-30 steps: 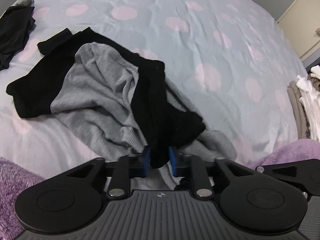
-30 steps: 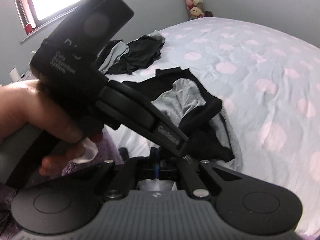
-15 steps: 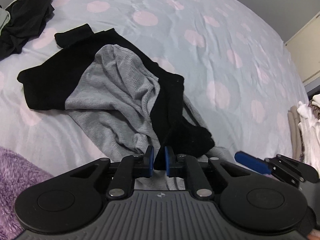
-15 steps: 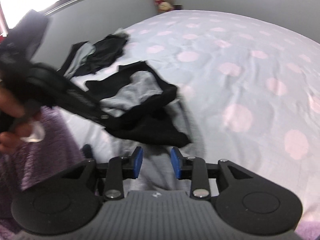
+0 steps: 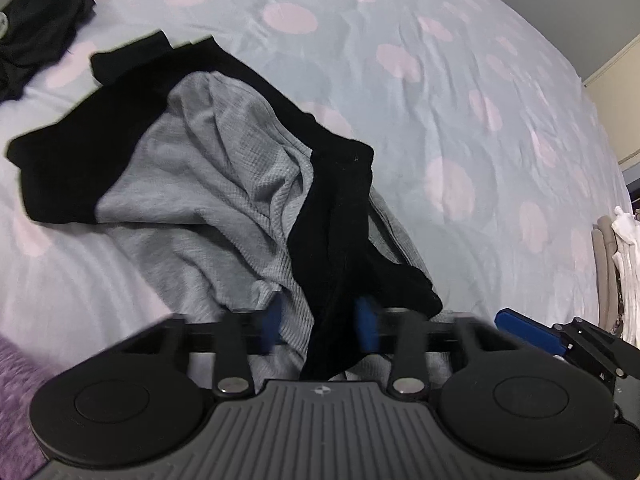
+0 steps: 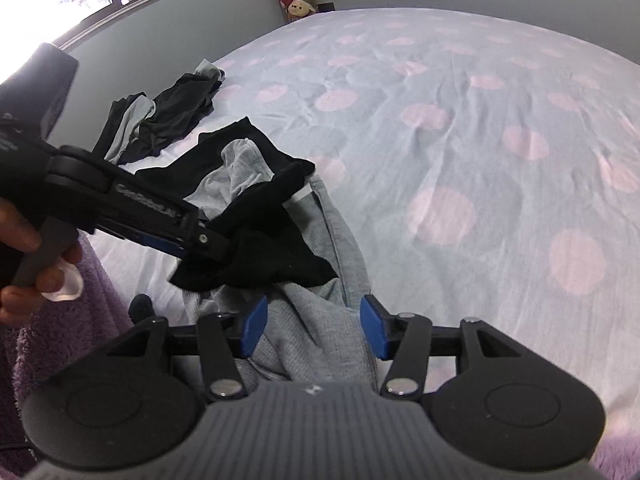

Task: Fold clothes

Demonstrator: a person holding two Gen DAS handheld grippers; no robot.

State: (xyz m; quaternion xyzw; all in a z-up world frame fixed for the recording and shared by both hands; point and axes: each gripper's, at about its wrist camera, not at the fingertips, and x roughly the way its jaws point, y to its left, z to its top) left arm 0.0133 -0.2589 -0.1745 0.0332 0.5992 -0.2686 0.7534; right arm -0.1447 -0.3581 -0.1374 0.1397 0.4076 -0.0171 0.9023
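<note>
left claw [image 5: 320, 320] narrow w/ black fabric between pads; right claw [image 6: 314, 326] opening, astride grey garment [image 6: 316, 344], which runs 12 o'clock.

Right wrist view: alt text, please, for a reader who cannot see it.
The right hand-held gripper, jaws opening, straddles grey fabric of a grey-and-black garment on a polka-dot bedsheet; the left hand-held gripper meets its black part.

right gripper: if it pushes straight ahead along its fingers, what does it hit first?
Most likely the grey ribbed-knit part of the grey-and-black garment, which already lies between the opening jaws of the right gripper. Beyond it is the black fabric fold pinched by the left gripper. Depth is uncertain.
</note>
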